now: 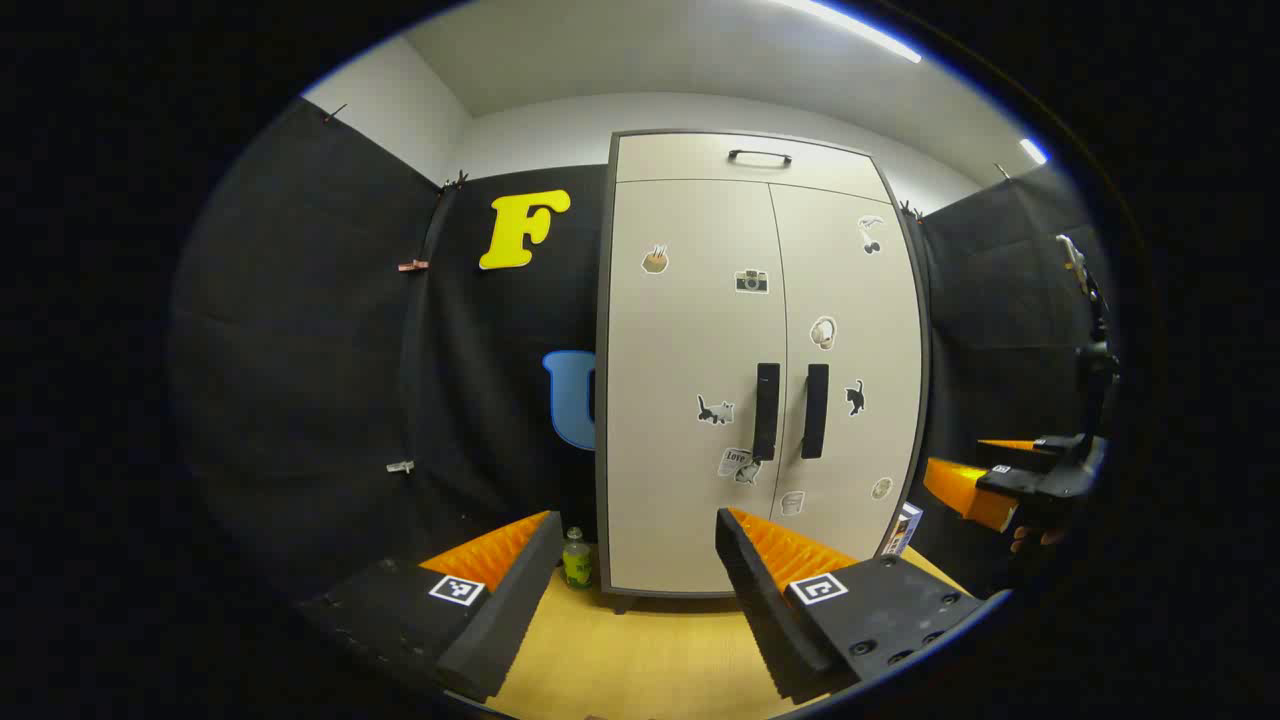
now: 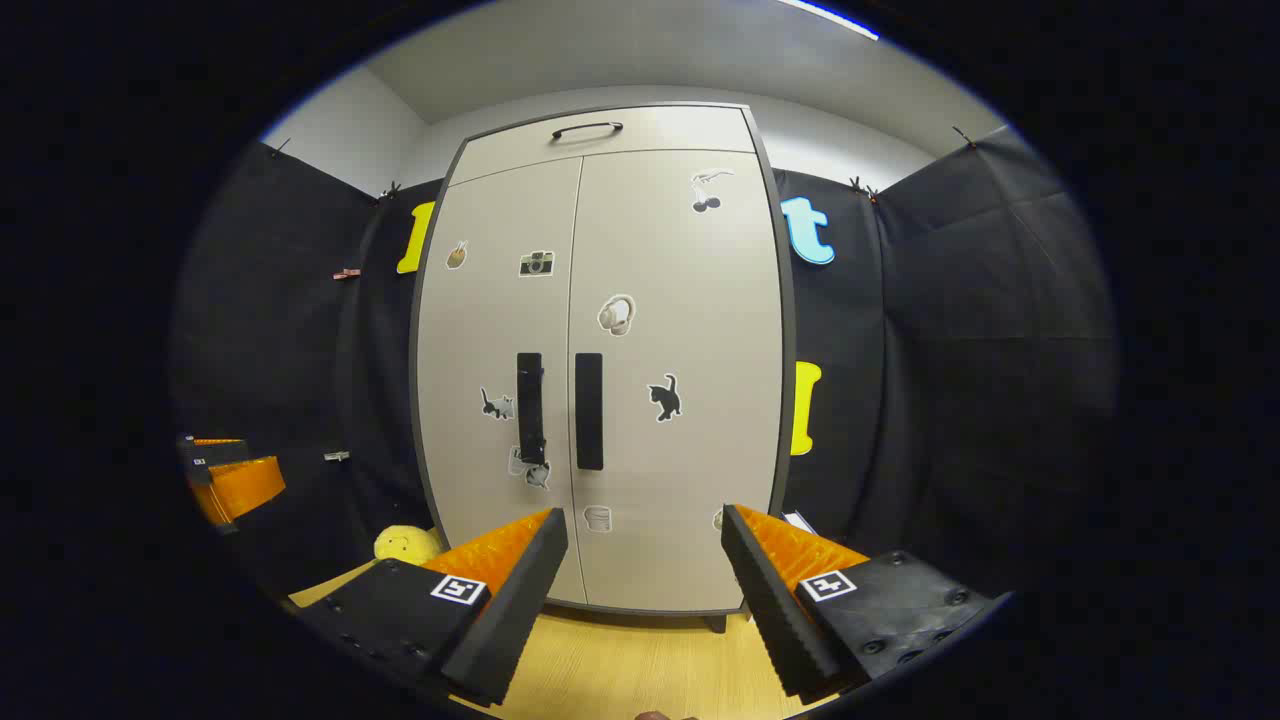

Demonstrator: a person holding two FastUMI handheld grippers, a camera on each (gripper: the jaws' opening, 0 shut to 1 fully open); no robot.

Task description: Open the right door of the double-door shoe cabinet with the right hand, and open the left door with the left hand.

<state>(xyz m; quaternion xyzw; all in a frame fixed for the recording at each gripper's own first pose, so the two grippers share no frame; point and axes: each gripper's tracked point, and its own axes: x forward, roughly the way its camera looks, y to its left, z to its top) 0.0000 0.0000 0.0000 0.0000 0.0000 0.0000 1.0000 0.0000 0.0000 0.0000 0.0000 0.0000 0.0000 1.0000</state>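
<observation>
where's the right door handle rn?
In the right gripper view the right door handle is a black vertical bar at mid-height on the closed right door, beside the centre seam, next to the left door's handle.

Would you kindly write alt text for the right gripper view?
A tall beige double-door shoe cabinet stands shut, its two black vertical handles side by side at the centre seam. The open right gripper faces it, apart, above a light wooden floor.

Both cameras face the shoe cabinet (image 1: 760, 370) from well back, low above the wooden floor (image 1: 650, 660). The left gripper view stands left of it, catching the right gripper (image 1: 985, 480) at its right edge; the right gripper view looks almost squarely, perhaps slightly nearer.
</observation>
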